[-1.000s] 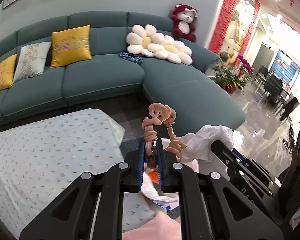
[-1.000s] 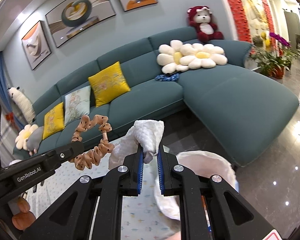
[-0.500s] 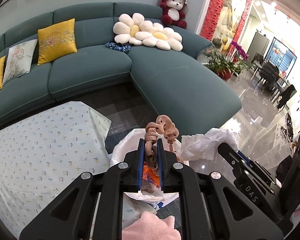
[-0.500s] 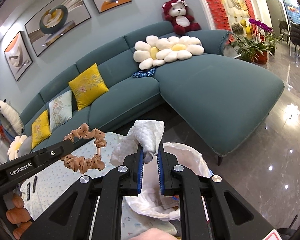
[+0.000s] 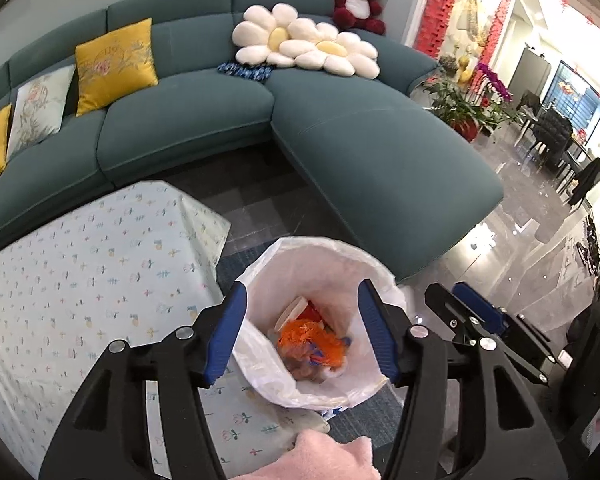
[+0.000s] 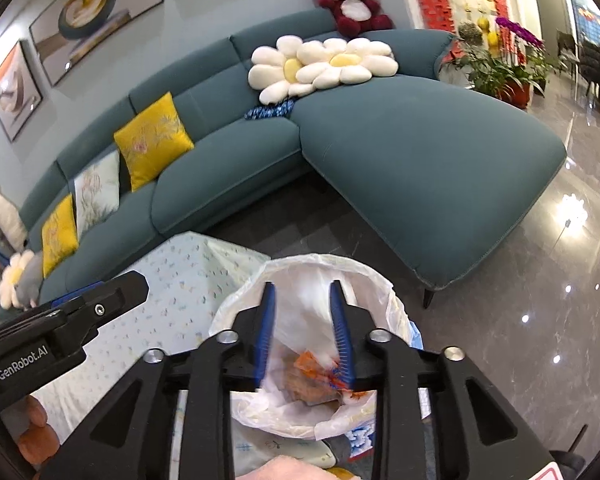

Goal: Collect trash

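Through the left wrist view, the left tongs point(image 5: 302, 330) hang spread wide and empty over the white-lined trash bin point(image 5: 300, 384), where orange scraps point(image 5: 310, 338) lie at the bottom beside the cloth-covered worktop point(image 5: 80, 280). Through the right wrist view, the right tongs point(image 6: 303, 330) stand parted and empty above the same bin, the left tongs off to the side.

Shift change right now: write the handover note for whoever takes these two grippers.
Left gripper: open, empty, above the trash bag.
Right gripper: open, empty, over the same bag.
Bag: white liner, mouth open, on the floor beside the table with the patterned cloth. Orange scraps and other waste lie at its bottom.
Done: both grippers have let go over the bag; nothing is held.
Left: look over the table for more trash; little of it shows in these views.
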Demonstrator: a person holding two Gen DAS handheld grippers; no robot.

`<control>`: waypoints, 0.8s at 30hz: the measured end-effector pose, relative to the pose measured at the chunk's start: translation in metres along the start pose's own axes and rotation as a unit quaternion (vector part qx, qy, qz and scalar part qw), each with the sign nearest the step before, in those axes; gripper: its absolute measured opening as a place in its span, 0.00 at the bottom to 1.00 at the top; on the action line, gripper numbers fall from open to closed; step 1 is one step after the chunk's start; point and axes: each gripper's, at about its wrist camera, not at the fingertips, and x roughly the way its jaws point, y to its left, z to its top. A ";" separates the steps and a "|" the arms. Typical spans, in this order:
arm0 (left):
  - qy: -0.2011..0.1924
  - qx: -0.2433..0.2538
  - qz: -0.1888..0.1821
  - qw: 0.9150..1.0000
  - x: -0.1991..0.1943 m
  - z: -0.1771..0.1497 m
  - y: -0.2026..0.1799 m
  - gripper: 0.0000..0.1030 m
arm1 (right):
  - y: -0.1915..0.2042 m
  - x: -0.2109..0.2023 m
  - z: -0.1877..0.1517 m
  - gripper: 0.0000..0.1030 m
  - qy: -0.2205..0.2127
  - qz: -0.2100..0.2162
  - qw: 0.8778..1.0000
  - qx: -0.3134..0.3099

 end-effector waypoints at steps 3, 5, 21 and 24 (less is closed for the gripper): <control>0.005 -0.015 0.006 1.000 0.002 -0.004 0.015 0.55 | 0.009 0.003 -0.005 0.45 0.002 -0.008 1.000 -0.016; 0.004 -0.025 0.006 1.000 0.000 -0.007 0.022 0.58 | 0.011 0.005 -0.008 0.45 0.006 -0.009 1.000 -0.018; -0.030 -0.026 0.052 0.998 -0.048 -0.034 0.057 0.66 | 0.046 -0.018 -0.021 0.53 0.021 -0.028 0.997 -0.073; -0.036 -0.025 0.060 0.997 -0.058 -0.040 0.061 0.69 | 0.056 -0.028 -0.025 0.65 0.021 -0.037 0.995 -0.091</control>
